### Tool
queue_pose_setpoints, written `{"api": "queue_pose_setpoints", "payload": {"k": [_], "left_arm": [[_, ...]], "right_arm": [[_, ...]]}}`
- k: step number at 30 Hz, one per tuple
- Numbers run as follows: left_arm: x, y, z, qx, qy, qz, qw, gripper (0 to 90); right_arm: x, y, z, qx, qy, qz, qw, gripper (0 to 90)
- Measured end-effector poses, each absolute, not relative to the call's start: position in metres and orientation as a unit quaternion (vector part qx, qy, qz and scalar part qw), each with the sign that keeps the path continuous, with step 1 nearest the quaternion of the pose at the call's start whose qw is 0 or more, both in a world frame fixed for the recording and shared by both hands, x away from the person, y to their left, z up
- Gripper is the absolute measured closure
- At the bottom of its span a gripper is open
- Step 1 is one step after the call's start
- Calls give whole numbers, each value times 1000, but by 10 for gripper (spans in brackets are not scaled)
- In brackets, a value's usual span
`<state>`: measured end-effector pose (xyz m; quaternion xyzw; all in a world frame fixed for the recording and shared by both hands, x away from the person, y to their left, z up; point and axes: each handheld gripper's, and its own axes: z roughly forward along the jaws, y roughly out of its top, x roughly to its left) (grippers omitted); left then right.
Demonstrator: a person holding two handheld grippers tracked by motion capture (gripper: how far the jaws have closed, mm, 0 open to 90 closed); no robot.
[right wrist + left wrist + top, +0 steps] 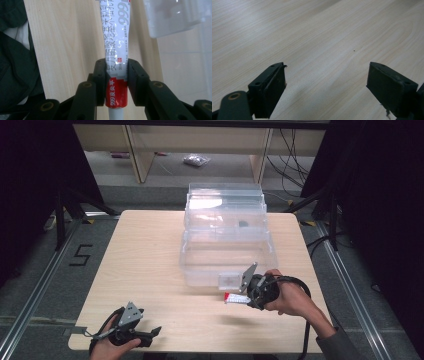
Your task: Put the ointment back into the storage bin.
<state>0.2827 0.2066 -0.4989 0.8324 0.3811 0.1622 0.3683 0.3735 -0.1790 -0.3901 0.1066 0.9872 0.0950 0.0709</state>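
Your left tongs rest low at the near left corner of the worktop, held in your left hand. In the left gripper view their jaws stand wide apart with nothing but bare wood grain between them.

Further right, near the front wall of the clear plastic box that sits at the middle of the worktop's far side, your right tongs are clamped on a white tube with a red band. In the high view the tube juts out to the left of the tongs, roughly level, lifted clear of the worktop with its shadow on the wood below. In the right gripper view the pads press on the tube from both sides, just where the red band meets the white printed part, and the tube's body runs away from you along the jaws. Your right hand grips the tongs from the right, the cable looping behind it.
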Motion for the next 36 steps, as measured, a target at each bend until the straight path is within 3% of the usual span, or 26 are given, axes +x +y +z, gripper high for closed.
{"api": "queue_pose_setpoints", "payload": {"k": [13,36], "left_arm": [[283,207,-499,832,381,162,369,149],[283,206,-499,832,382,161,369,149]], "right_arm": [[393,-179,-356,106,985,110,77,708],[443,-186,-338,123,985,89,85,707]]}}
